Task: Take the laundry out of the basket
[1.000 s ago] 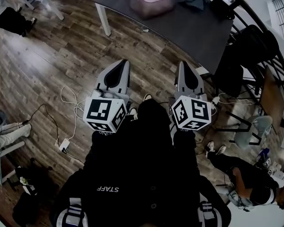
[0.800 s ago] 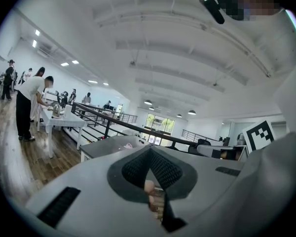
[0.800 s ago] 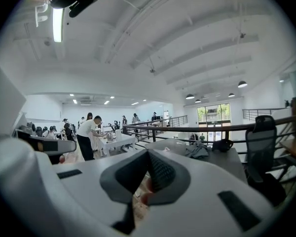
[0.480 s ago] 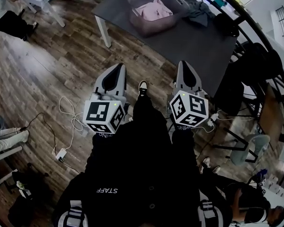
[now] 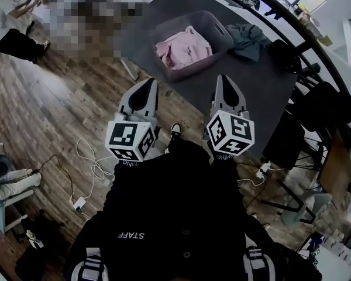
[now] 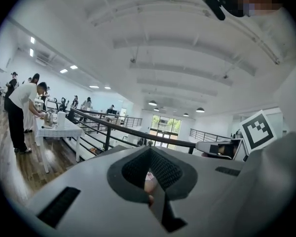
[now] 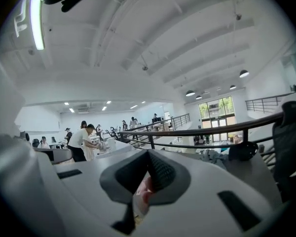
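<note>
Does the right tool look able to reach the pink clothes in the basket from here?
Probably yes: the right tool points toward the open-topped basket ahead, and nothing covers the pink clothes. Its jaws are shut, so they'd need opening first.

Open loft hall under a white beamed ceiling point(image 6: 163, 48), lit by round lamps point(image 6: 153, 103) and ceiling strips. Floored in brown wood planks point(image 5: 52, 110), strewn with white cables point(image 5: 93, 163). Furnished with a dark grey surface point(image 5: 263, 81) beside a black railing point(image 6: 128, 126). Glazed with tall windows point(image 6: 166, 124) at the far end; white table point(image 6: 59, 131) leftward.
</note>
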`<action>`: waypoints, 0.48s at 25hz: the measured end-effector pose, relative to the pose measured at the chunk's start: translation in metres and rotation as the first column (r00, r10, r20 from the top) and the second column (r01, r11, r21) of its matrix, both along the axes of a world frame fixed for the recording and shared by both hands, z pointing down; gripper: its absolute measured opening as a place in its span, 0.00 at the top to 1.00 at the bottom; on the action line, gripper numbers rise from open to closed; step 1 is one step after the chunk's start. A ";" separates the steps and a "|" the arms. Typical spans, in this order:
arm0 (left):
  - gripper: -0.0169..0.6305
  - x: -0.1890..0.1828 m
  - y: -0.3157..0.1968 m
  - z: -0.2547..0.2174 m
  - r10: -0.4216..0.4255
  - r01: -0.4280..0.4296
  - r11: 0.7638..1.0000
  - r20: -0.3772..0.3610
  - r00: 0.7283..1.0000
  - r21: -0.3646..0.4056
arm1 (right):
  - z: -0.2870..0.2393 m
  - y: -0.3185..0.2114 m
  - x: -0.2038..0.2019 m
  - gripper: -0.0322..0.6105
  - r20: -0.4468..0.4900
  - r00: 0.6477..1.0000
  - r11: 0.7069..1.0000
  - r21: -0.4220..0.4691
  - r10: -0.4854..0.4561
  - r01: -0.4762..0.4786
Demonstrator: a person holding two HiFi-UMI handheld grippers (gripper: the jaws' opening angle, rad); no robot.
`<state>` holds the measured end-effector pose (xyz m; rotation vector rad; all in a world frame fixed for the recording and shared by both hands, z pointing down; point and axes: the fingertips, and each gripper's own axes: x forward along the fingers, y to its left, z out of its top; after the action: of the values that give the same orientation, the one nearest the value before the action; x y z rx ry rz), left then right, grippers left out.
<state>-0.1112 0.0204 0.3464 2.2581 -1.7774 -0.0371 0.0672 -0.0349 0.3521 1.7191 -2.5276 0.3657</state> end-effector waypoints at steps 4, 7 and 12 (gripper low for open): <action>0.97 0.005 -0.057 0.009 -0.011 0.012 1.000 0.013 1.000 -0.025 | 0.009 -0.051 -0.009 0.93 -0.045 0.998 0.999 -0.008 -0.049 0.049; 0.97 0.013 -0.092 0.018 0.003 -0.002 0.999 0.016 1.000 -0.039 | 0.021 -0.081 -0.013 0.93 -0.057 0.996 0.997 -0.040 -0.070 0.068; 0.97 0.019 -0.131 0.048 0.019 -0.016 0.992 0.019 1.000 -0.124 | 0.045 -0.111 -0.025 0.93 -0.081 0.992 0.992 -0.092 -0.092 0.085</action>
<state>-0.0927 -0.1102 0.3944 2.1935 -1.7194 0.0965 0.0426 -0.1461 0.3970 1.5516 -2.4780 0.3835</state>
